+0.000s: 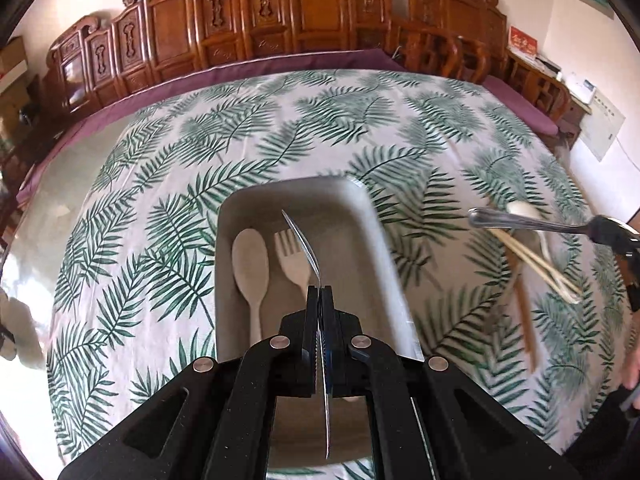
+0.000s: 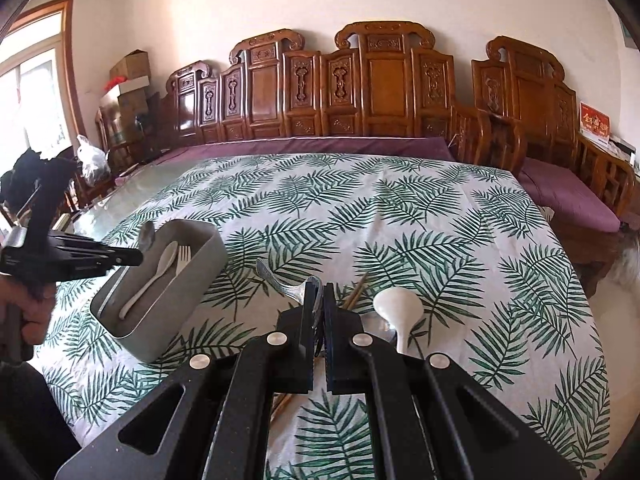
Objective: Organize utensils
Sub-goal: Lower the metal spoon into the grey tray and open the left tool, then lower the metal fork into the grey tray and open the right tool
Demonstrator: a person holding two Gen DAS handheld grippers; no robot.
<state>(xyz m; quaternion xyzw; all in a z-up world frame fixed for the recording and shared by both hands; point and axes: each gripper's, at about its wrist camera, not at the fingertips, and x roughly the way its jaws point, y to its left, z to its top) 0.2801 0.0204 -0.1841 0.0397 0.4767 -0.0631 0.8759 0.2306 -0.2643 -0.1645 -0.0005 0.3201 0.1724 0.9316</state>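
My left gripper (image 1: pixel 319 289) is shut on a metal spoon (image 1: pixel 302 244), held edge-on above the grey box (image 1: pixel 360 200); it also shows in the right wrist view (image 2: pixel 134 258) with the spoon's bowl (image 2: pixel 147 235) over the box (image 2: pixel 200 264). In the box lie a white plastic spoon (image 1: pixel 249 256) and a white plastic fork (image 1: pixel 292 256). My right gripper (image 2: pixel 319 286) is shut on a metal utensil (image 2: pixel 280 282), held above the cloth; in the left wrist view its handle (image 1: pixel 520 222) points left from the gripper (image 1: pixel 600 229).
On the leaf-print tablecloth (image 2: pixel 360 208) right of the box lie a white ceramic spoon (image 2: pixel 396 308), pale chopsticks (image 1: pixel 536 264) and a brown wooden stick (image 1: pixel 524 320). Carved wooden benches with purple cushions (image 2: pixel 320 146) stand behind the table.
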